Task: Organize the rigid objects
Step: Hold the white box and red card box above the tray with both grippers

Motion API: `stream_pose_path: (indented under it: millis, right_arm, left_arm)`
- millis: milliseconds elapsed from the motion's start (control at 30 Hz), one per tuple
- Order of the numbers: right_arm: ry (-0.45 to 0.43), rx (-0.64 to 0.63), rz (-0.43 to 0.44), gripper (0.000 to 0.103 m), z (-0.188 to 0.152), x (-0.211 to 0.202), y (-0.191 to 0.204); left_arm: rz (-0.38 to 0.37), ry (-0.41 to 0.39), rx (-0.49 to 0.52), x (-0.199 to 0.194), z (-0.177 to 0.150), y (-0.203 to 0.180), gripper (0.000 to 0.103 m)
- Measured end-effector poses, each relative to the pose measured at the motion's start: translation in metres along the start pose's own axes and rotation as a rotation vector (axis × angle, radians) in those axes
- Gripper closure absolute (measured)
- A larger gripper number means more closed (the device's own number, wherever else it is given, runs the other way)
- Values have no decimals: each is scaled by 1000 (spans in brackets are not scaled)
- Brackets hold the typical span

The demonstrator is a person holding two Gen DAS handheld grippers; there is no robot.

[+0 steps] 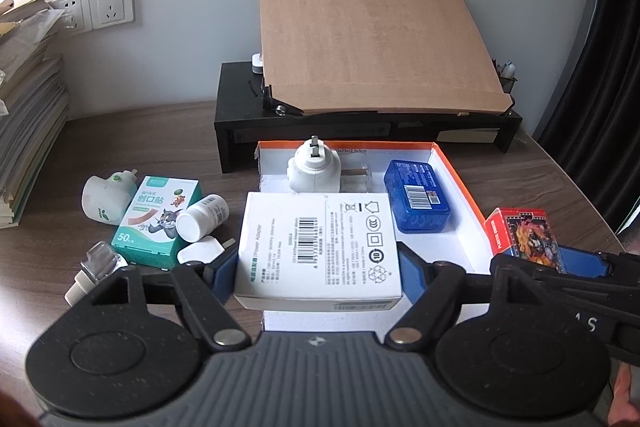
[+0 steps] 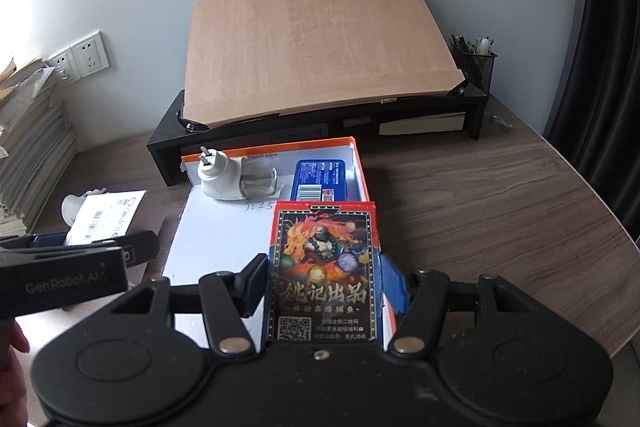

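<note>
Two grippers carry loads above the shallow tray (image 1: 456, 183): left gripper (image 1: 318, 267) clamped on the white adapter box (image 1: 320, 247), right gripper (image 2: 322, 283) clamped on the card pack (image 2: 324, 267). Each should be lowered flat onto bare tray floor, clear of the blue case (image 1: 416, 201) ahead, then released.

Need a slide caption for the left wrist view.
Left gripper holds white adapter box over the orange-rimmed tray, which already contains a white plug and blue case.
</note>
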State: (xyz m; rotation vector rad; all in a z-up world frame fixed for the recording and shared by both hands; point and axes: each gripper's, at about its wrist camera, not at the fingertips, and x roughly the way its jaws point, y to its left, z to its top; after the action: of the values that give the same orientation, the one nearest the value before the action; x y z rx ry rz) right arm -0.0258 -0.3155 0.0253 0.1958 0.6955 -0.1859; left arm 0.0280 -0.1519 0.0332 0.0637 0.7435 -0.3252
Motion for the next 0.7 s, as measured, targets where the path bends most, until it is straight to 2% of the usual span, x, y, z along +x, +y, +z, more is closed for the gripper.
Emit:
stream_pose_path:
  millis: [700]
  right_arm:
    - [-16, 2, 5, 32, -2, -8, 2]
  left_arm:
    - [-1, -7, -19, -4, -3, 5, 24]
